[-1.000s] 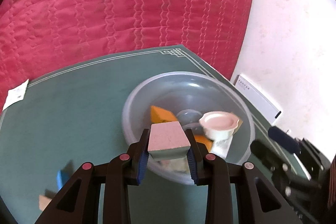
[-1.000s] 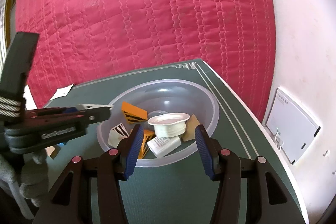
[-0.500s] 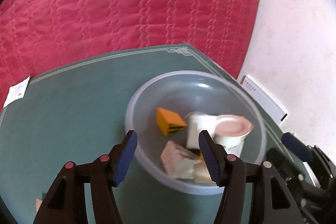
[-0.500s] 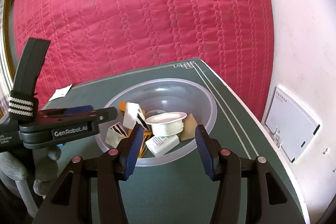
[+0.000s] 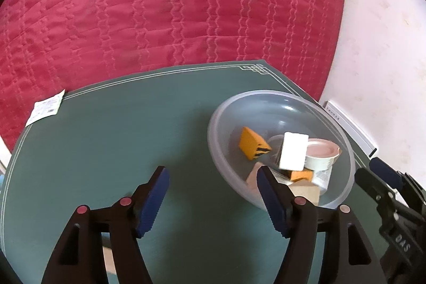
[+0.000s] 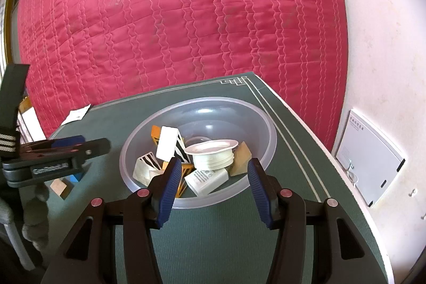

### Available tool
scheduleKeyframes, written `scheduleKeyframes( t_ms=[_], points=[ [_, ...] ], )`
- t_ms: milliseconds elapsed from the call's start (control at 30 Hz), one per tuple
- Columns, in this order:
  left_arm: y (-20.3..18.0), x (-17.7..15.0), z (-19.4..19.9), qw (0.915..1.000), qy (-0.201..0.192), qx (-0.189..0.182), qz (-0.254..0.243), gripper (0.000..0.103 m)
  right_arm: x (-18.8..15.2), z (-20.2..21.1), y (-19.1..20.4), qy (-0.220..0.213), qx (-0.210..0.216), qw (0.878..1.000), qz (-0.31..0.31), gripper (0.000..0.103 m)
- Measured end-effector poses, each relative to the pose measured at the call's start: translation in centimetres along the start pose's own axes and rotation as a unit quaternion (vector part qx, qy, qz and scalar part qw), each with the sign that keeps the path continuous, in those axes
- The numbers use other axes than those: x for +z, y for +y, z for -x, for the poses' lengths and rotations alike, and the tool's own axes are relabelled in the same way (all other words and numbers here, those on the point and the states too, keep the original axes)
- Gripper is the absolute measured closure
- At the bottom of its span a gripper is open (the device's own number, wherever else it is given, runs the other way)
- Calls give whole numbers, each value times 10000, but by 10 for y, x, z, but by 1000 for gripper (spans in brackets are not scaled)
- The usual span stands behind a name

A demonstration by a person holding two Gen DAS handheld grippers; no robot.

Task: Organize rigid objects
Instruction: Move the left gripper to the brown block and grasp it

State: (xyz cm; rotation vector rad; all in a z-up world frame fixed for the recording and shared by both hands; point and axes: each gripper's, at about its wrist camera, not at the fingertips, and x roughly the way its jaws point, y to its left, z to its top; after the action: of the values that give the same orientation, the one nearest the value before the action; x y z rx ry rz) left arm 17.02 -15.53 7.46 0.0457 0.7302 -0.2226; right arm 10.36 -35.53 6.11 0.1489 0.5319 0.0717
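One clear bowl [image 6: 202, 108] on the green mat [image 5: 133, 129] holds the blocks; the white block [image 6: 167, 143] leans on end inside, long axis near upright. Left gripper [image 5: 213, 193] jaws are opening, empty; right gripper [image 6: 213, 188] jaws stand apart, empty.

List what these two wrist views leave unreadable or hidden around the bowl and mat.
- Print on the white pack in the bowl: right wrist view, too small.
- Wooden block and blue block on the mat: right wrist view, partly behind the left gripper.
- Tan piece: left wrist view, behind its own finger.
- Wall panel text: too small.
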Motion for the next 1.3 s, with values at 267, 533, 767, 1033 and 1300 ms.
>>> scheduleKeyframes(
  t_ms=[267,533,767,1033,1300],
  points=[
    [34,-16,20,9994,-46,270,204,29,-4,0,4,15,-16,10000,71,50],
    [66,-36,33,9978,9,567,345,27,-5,-1,6,6,-31,9999,107,50],
    [83,-54,34,9958,191,755,473,26,-5,-1,7,6,-36,9999,108,49],
    [96,-71,26,9934,425,891,588,25,-6,-1,7,16,-27,9999,117,48],
    [103,-75,16,9920,583,944,602,24,-6,-2,8,20,-26,9999,128,48]
  ],
)
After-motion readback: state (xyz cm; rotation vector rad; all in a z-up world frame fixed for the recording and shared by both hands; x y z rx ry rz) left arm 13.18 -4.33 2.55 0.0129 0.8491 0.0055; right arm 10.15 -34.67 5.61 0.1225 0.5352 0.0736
